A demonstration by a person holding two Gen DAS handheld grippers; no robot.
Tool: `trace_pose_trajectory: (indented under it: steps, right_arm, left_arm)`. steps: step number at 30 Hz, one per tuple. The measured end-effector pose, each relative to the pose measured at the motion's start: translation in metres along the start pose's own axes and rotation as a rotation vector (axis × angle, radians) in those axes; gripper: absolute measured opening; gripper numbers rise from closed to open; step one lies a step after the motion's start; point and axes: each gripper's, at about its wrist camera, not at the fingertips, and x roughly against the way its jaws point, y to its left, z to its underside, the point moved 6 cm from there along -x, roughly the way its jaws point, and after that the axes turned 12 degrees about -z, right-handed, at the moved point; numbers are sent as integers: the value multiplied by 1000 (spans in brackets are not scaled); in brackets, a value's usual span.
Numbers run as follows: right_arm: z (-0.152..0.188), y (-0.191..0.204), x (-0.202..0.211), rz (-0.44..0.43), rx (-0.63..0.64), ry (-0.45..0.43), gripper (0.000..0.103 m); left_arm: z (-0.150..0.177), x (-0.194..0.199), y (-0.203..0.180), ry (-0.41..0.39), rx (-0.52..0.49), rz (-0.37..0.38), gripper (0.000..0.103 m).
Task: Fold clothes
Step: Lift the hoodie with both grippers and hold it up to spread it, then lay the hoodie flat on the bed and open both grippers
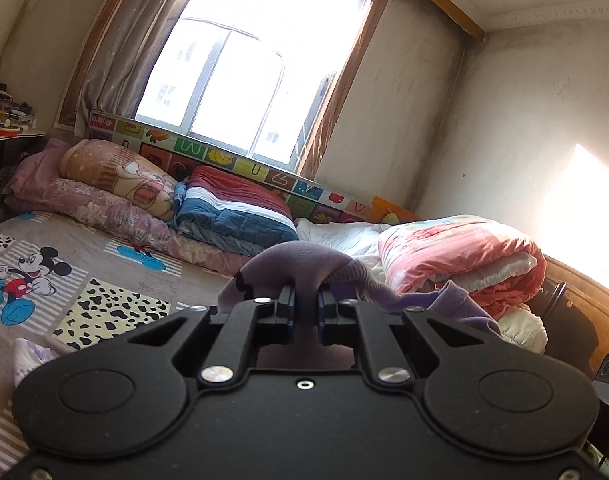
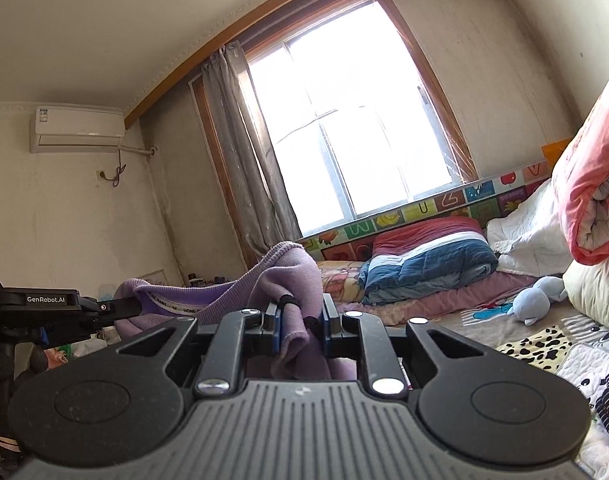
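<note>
Two grippers, left gripper (image 1: 304, 306) and right gripper (image 2: 300, 328), were each clamped on the purple sweatshirt (image 2: 292, 276), held raised above the bed (image 1: 104, 252), presumably so it could hang straight for folding.

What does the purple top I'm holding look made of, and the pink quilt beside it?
Purple top: soft knit, probably fleecy cotton blend; matte, fuzzy face, ribbed hem, limp drape between both jaws. Pink quilt: woven printed cover, likely cotton, over puffy filling; smooth, slightly creased, with thick rounded folds. Fibre content can't be confirmed.
</note>
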Motion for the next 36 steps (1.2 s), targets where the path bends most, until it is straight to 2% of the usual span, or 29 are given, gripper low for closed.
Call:
trace_pose_trajectory:
  steps: [7, 10, 13, 17, 19, 21, 23, 29, 30, 31, 32, 33, 34, 36]
  right_arm:
    - [92, 14, 24, -31, 48, 218, 20]
    - [132, 23, 38, -49, 70, 311, 20]
    - [164, 51, 58, -84, 126, 382, 20]
    - [194, 84, 86, -125, 177, 441, 20]
    - [208, 96, 98, -129, 205, 465, 20]
    - [223, 107, 108, -127, 244, 489, 20]
    - [236, 115, 112, -122, 300, 515, 20]
    - [264, 119, 105, -138, 300, 673, 21]
    - [270, 122, 107, -153, 304, 705, 24]
    - [277, 125, 109, -173, 303, 745, 28]
    - [285, 129, 113, -197, 306, 791, 33]
    - [292, 133, 118, -215, 323, 826, 45]
    - [298, 136, 123, -223, 344, 851, 52]
    - [304, 138, 131, -224, 372, 886, 54]
  left_arm:
    - [109, 15, 37, 201, -31, -33, 8]
    - [145, 33, 48, 252, -18, -43, 8]
    - [174, 56, 57, 282, 3, -47, 8]
    - [204, 84, 63, 306, 30, -48, 8]
    - [220, 98, 63, 306, 9, -63, 8]
    - [234, 106, 63, 308, -19, -78, 8]
    - [246, 106, 70, 338, 13, -86, 8]
    - [264, 120, 71, 386, -137, -44, 9]
    - [267, 122, 71, 394, -164, -37, 10]
    - [270, 125, 72, 401, -190, -30, 15]
    - [273, 127, 72, 409, -217, -22, 26]
    - [276, 130, 72, 416, -243, -15, 32]
    - [279, 132, 72, 424, -270, -8, 44]
    - [282, 138, 76, 428, -316, 4, 47]
